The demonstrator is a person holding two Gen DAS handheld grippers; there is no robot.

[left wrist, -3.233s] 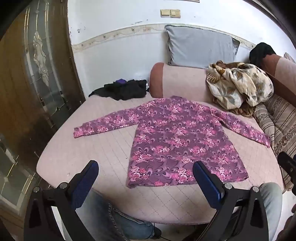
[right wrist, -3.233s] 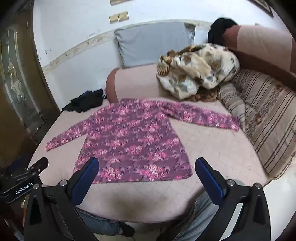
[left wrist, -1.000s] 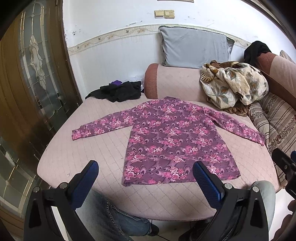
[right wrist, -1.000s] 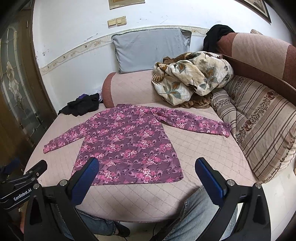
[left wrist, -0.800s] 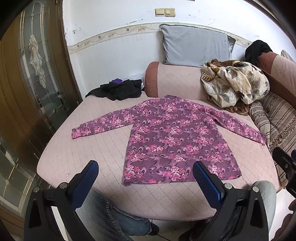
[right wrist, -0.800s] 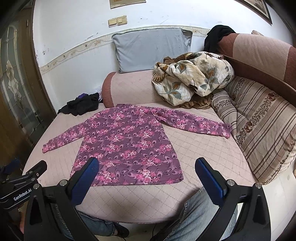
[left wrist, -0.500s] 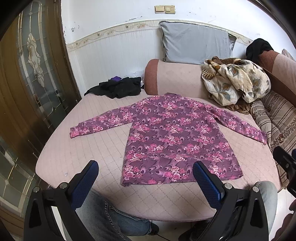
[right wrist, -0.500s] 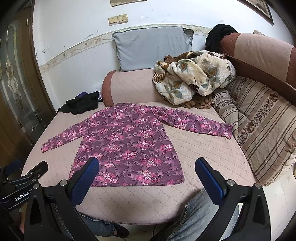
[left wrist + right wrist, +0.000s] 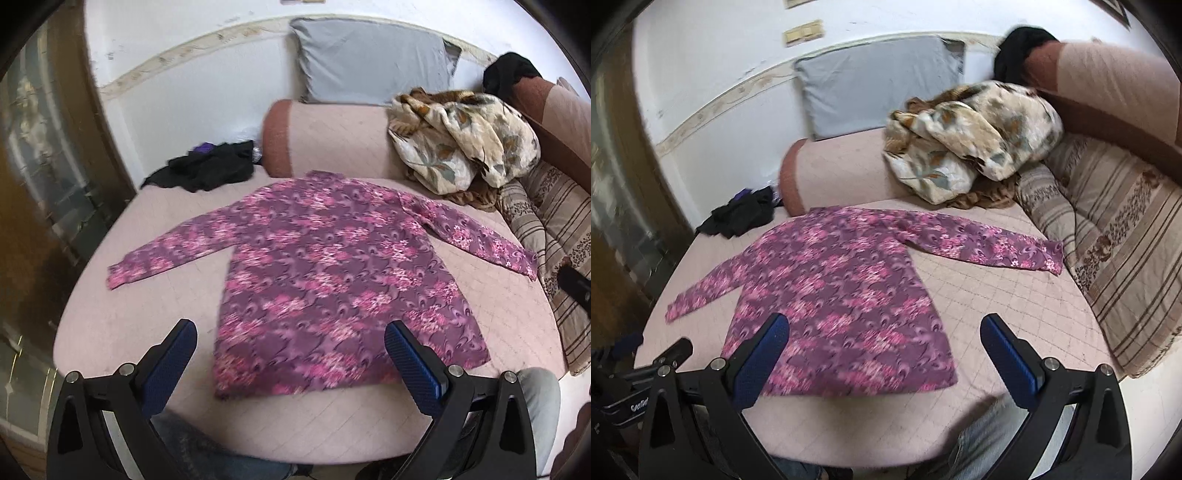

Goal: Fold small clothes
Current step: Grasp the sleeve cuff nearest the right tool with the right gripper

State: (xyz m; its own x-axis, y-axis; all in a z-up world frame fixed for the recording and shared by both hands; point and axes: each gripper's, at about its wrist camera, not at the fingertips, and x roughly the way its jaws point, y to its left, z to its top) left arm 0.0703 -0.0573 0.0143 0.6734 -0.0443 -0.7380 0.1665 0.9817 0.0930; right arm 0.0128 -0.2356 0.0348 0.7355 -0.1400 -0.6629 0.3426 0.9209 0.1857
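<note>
Basically, purple floral long-sleeved top [image 9: 332, 280] [image 9: 842, 295] lies flat, unfolded, on the pink quilted bed [image 9: 140, 321], hem toward the near edge, both sleeves spread out toward the left and right edges. Left hand-held gripper [image 9: 291, 354] hangs over the near edge with its blue-padded fingers wide apart, holding nothing. Right hand-held gripper [image 9: 886, 350] same, spread and empty above the hem. Black clothes pile [image 9: 207, 171] at the far left corner. Floral blanket [image 9: 461, 140] bunched at the far right; grey pillow [image 9: 369, 62] against the wall. Person's jeans [image 9: 539, 398] below the near edge.
</note>
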